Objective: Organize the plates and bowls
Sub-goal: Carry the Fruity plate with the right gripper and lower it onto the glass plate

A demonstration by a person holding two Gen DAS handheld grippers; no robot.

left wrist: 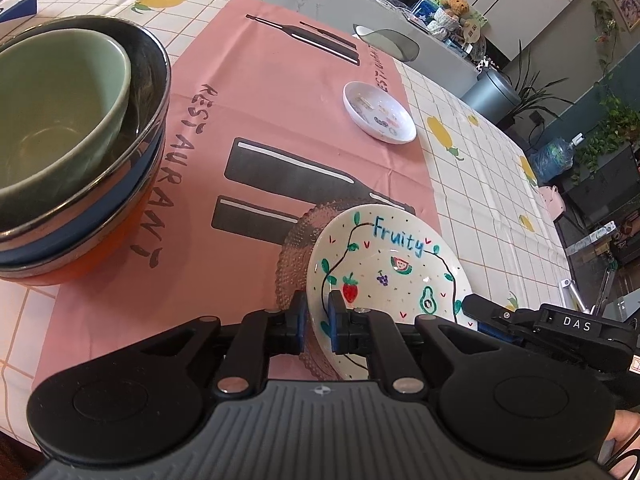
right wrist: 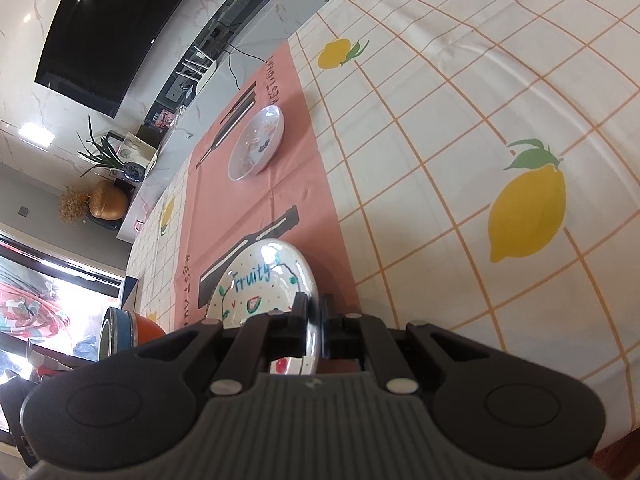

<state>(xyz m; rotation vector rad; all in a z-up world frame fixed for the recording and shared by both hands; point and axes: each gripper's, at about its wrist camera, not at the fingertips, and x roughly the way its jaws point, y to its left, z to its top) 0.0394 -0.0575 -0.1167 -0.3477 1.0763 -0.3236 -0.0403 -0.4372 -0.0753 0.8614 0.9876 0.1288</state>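
Fruity plate (left wrist: 384, 264) rim pinched by left gripper (left wrist: 318, 320), opposite rim pinched by right gripper (right wrist: 314, 326)

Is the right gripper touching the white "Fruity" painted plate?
Touching. The right wrist view shows the right gripper with its fingers pressed on both sides of the white "Fruity" painted plate rim.

Pink restaurant-print mat (left wrist: 280, 128) lay over a lemon-checked tablecloth (right wrist: 460, 140), teddy bear (left wrist: 456, 5) sat on a far counter, dark television (right wrist: 108, 28) hung on the marble wall, gold vase (right wrist: 107, 200) stood beside leafy plants (left wrist: 608, 136).
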